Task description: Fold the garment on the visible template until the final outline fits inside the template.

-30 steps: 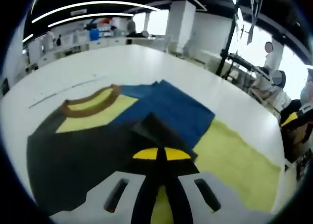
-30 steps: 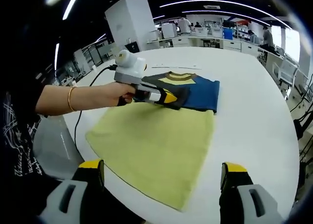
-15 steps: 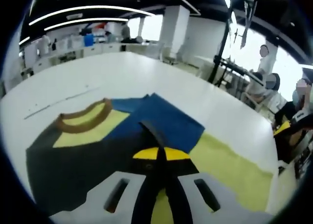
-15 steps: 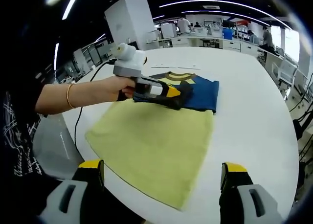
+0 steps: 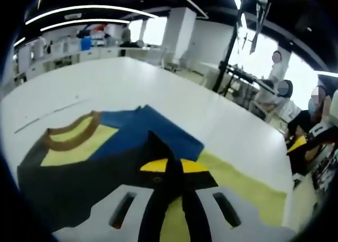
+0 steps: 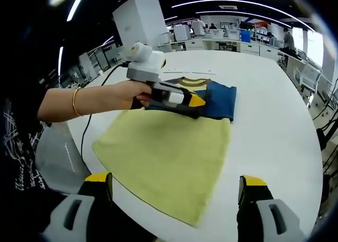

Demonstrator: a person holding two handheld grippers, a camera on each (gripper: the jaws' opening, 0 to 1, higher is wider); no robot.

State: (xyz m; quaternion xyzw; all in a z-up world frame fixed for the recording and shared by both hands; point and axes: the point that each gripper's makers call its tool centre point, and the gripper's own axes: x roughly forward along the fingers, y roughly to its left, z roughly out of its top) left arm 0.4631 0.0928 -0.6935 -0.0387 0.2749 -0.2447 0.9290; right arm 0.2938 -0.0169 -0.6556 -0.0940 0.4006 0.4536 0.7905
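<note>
The left gripper (image 6: pixel 196 101) is pinched shut on a dark flap of the garment (image 6: pixel 219 100), which lies on the table (image 6: pixel 274 126) at the template's (image 6: pixel 163 157) far edge; carry that flap low and flat across the garment. The right gripper view adds the hand (image 6: pixel 124 96) and the right gripper (image 6: pixel 174 189), wide open and empty at the template's near edge, while the left gripper view shows the collar (image 5: pixel 71 131).

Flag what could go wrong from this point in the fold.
The left gripper is shut on a dark flap of the garment lifted above the blue part; if the cloth slips, the fold may land crooked or bunch.

The right gripper hangs open, away from the cloth, so nothing pins the garment and it could drag across the table.

The yellow-green template reaches near the table's front edge and could shift if dragged.
</note>
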